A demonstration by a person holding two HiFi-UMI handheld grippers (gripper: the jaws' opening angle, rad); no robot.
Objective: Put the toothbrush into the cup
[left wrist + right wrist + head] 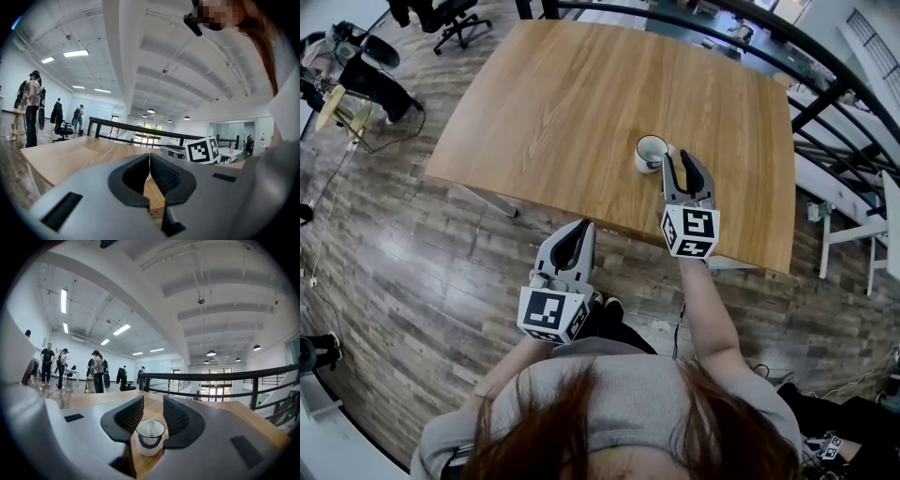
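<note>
the toothbrush (150,426) was seen standing head-up inside the cup (150,439) by the tabletop's (581,112) near edge, just ahead of the right hand-held gripper (153,401), whose jaws were spread apart and empty, while the left hand-held gripper (584,225), closed on nothing, was held farther off, outside that edge.

— What colour's the cup (150,439)?
— White, with a dark blue scalloped band. The toothbrush (150,426) head looks pale, whitish.
— And the bench (572,112)?
— Light honey wood with plain grain, over a floor (422,281) of grey-brown planks.
— The right claw (153,405)?
— Grey, with ribbed black pads (129,415), same as the left claw (150,158). Each carries a white cube (689,232) with black square markers.
</note>
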